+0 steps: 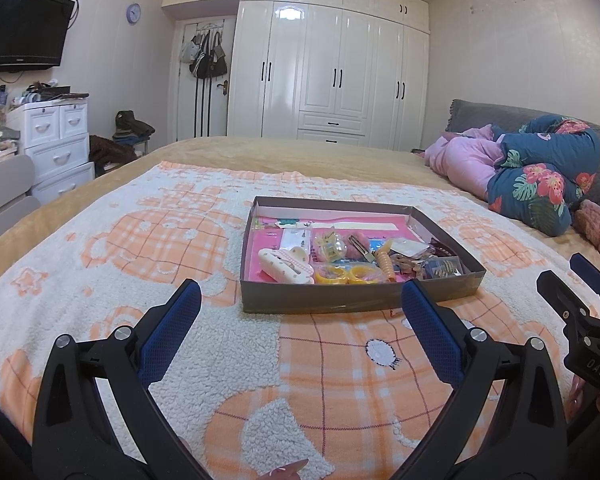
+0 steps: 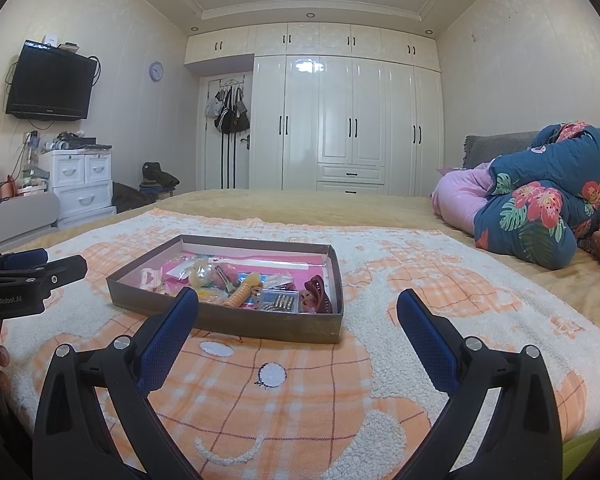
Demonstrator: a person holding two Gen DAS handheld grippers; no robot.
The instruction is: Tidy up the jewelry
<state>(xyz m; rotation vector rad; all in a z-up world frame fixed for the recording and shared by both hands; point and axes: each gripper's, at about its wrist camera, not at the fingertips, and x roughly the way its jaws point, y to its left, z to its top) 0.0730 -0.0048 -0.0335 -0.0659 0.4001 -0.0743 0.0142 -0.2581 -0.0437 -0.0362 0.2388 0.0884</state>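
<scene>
A shallow brown box [image 1: 340,298] with a pink floor lies on the orange-and-white blanket [image 1: 120,280]; it also shows in the right wrist view [image 2: 260,326]. It holds mixed trinkets: a white hair clip [image 1: 286,266], yellow rings [image 1: 350,274], a ridged orange piece [image 1: 385,266], a maroon claw clip [image 2: 316,292] and a small case of beads [image 2: 280,302]. My left gripper [image 1: 302,300] is open and empty, just short of the box's near wall. My right gripper [image 2: 298,312] is open and empty, near the box's near right corner.
A rolled floral quilt [image 1: 540,176] and pink bedding [image 1: 464,160] lie at the right of the bed. A white drawer unit [image 1: 58,140] and a wall TV [image 1: 20,32] stand at the left. White wardrobes [image 1: 332,76] fill the far wall.
</scene>
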